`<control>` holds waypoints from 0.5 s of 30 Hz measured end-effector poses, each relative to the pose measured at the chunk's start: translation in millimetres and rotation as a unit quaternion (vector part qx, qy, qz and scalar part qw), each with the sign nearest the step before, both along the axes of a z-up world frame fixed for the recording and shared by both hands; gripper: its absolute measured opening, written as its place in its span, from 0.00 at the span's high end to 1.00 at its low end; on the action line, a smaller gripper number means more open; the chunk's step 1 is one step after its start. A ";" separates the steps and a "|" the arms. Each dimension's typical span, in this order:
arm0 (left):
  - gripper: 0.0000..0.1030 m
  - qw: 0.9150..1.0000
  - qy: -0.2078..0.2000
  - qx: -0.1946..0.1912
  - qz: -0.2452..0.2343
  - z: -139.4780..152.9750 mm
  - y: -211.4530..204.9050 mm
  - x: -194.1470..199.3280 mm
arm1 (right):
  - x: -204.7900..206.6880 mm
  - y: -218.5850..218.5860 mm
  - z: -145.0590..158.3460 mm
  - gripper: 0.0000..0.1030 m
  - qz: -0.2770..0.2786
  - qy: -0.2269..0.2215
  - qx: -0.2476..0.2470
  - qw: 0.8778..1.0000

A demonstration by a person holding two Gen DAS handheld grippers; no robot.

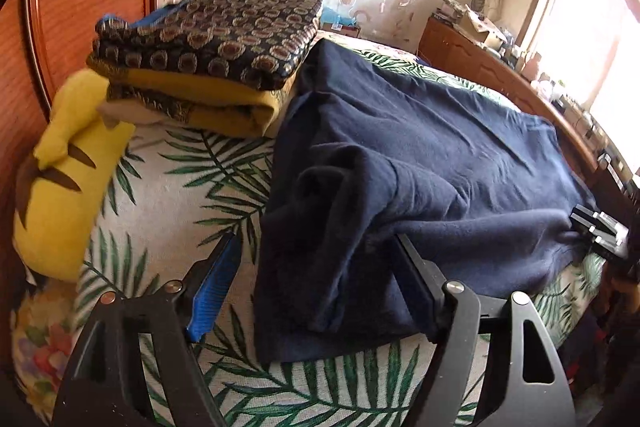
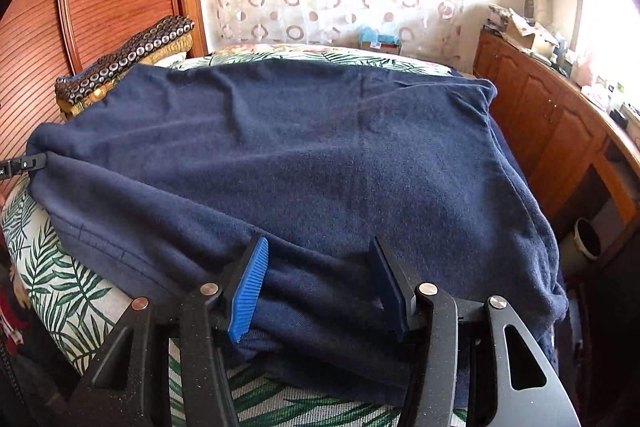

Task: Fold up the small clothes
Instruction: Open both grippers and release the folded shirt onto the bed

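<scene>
From the left wrist view, the navy garment (image 1: 420,163) lies spread across the bed (image 1: 168,195), its near left corner bunched into thick folds. The left gripper (image 1: 316,259) has its jaws wide apart; the bunched edge sits between them, touching the right finger while the blue pad (image 1: 212,291) stands clear of it, so nothing is gripped. It looks like a soft, fleecy knit, limp rather than stiff, and fairly weighty for cloth (it will sag and drag if lifted by one corner). A folded stack (image 1: 208,51) rests beyond.

Over to the right wrist view: the right gripper (image 2: 320,279) straddles the near hem, jaws partly open, fabric between them but not visibly pinched. Best hold, I'd judge, is that doubled hem edge, both corners together.
</scene>
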State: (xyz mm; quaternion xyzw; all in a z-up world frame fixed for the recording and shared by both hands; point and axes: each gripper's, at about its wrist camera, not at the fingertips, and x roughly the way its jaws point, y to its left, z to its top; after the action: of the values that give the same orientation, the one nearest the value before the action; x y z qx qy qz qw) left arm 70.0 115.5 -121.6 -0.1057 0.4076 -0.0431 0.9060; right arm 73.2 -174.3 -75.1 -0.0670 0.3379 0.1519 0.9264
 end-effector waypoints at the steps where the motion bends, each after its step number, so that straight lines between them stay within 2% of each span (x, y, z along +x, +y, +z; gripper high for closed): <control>1: 0.25 1.000 0.001 -0.004 0.001 -0.4 0.6 0.9 | 0.1 0.3 -1.7 0.45 -0.001 -0.005 0.000 1.000; 5: 0.25 1.000 0.005 0.000 0.001 -2.2 0.7 4.7 | -7.0 -3.6 -6.5 0.44 -0.007 -0.022 0.005 1.000; 12: 0.24 1.000 0.000 0.018 0.003 -4.1 -4.4 6.5 | -17.8 -3.2 -4.8 0.44 -0.007 -0.024 0.006 1.000; 14: 0.29 1.000 -0.003 0.014 -0.005 -3.8 -7.8 6.8 | -25.0 -4.2 -4.1 0.44 -0.006 -0.025 0.007 1.000; 15: 0.43 1.000 -0.003 0.009 -0.012 -3.3 -9.8 6.6 | -25.0 -4.0 -4.6 0.43 -0.006 -0.025 0.007 1.000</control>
State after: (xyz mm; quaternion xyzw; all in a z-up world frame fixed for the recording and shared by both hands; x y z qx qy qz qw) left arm 76.6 105.8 -124.8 -0.0921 0.4064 -0.0510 0.9076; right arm 48.2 -178.2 -79.7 -0.0623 0.3138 0.1466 0.9360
